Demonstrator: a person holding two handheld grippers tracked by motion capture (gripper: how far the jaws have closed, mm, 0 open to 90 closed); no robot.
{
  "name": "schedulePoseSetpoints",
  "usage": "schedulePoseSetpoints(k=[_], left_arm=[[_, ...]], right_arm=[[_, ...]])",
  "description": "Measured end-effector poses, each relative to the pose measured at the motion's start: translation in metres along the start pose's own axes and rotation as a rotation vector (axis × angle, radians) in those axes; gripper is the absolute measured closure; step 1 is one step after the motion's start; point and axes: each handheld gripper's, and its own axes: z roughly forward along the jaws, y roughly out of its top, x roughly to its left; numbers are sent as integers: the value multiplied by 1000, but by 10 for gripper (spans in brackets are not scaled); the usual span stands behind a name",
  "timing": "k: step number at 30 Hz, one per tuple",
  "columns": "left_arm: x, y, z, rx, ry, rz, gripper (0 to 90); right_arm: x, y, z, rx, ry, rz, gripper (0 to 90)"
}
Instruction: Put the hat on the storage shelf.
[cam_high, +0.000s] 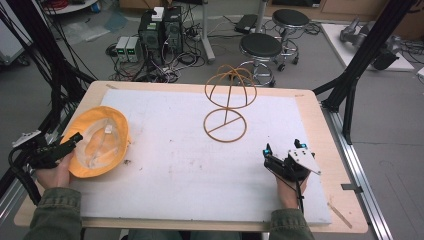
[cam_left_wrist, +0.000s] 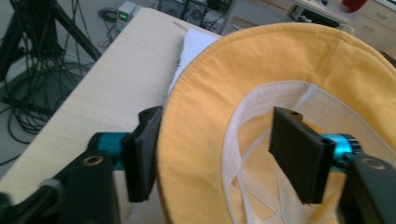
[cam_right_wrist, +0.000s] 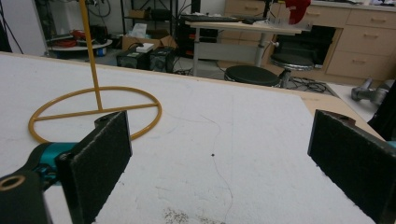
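Straddling yellow hat (cam_left_wrist: 289, 60) brim, left claw (cam_left_wrist: 224, 154) apart; right claw (cam_right_wrist: 219, 154) apart; no legible writing.

1. A hat (cam_high: 98, 141) is laid upside down on the left part of the table (cam_high: 165, 86), partly over a sheet (cam_high: 190, 170).
2. A wire stand (cam_high: 227, 102) is placed on the sheet, behind centre, well apart from the hat.
3. The left gripper (cam_high: 70, 141) is set at the hat's left brim, one jaw outside, one inside.
4. The right gripper (cam_high: 280, 159) is held at the sheet's right front.
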Motion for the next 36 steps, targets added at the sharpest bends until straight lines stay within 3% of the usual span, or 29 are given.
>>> schedulePoseSetpoints(k=[9,15,24,32,36], left_arm=[[0,1,-5,-18,-58,6,703],[-1,1,-8,-39,-49,3,834],[-10,1,-12,-81,-35,29,852],[-25,6,-17,-123,-81,55,855],[-39,11,-20,-151,-101,88,857]], right_arm=[[1,0,0,2,4,1,51],[1,0,0,4,6,-1,52],[1,0,0,4,7,-3,52],[1,0,0,4,7,0,52],[1,0,0,4,8,1,52]])
